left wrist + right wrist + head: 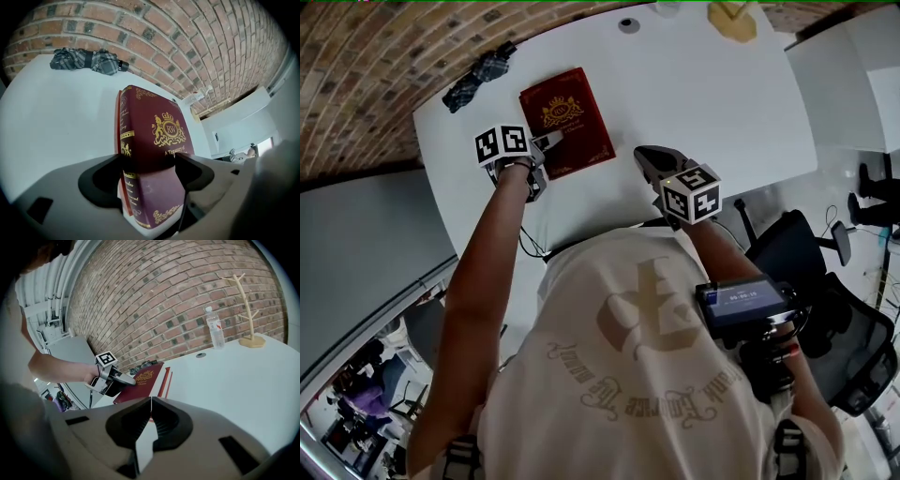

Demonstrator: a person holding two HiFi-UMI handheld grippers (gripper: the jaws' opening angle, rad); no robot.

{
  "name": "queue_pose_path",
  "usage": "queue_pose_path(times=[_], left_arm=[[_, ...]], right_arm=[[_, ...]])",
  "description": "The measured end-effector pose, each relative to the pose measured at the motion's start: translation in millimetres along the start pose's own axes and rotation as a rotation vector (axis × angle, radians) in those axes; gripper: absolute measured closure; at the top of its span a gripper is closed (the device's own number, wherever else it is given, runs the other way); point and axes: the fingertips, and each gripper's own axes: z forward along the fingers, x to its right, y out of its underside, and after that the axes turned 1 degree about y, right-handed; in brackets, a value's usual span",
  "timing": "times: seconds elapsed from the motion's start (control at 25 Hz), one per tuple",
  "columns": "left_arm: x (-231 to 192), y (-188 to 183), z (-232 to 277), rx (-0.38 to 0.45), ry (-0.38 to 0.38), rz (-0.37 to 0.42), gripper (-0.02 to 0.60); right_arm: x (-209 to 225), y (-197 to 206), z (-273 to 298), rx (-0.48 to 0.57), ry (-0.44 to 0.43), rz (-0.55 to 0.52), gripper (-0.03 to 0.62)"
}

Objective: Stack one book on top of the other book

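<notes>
Looking down the bench (712,103) from its near edge, I have the right gripper (151,401) closest to me, hovering just inside that edge, its grey fingers pressed together with nothing between them. The left gripper (549,142) is a little farther in, toward the bench's left edge. Its fingers (190,171) are spread wide on either side of the near end of the book (567,122), and I see no pad pressing on it. That book is a hardback with a deep red cover that has a slight sheen, a gold crest and gilt scrollwork on the spine. It lies flat on the left half of the bench. A thin red edge shows along one side of it; I cannot tell whether that is a second book underneath. The bench top is smooth, matte white, with a round grommet (628,25) near the far edge. A folded grey plaid umbrella (478,80) lies at the far left corner. A pale wooden branch-shaped stand (731,19) and a clear plastic bottle (214,326) stand along the far edge. Behind them rises a red brick wall (187,37) with pale mortar.
</notes>
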Motion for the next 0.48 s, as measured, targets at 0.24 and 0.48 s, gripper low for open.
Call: queue_pose_path(times=[0.24, 0.48], left_arm=[[-0.8, 0.6, 1.4, 0.025, 0.006, -0.023, 0.235], [-2.7, -10.3, -6.6, 0.125, 0.047, -0.038, 0.235]], right_arm=[[-3.0, 3.5, 0.0, -0.006, -0.001, -0.002, 0.571], [-1.8, 5.4, -0.1, -0.015, 0.0, -0.015, 0.571]])
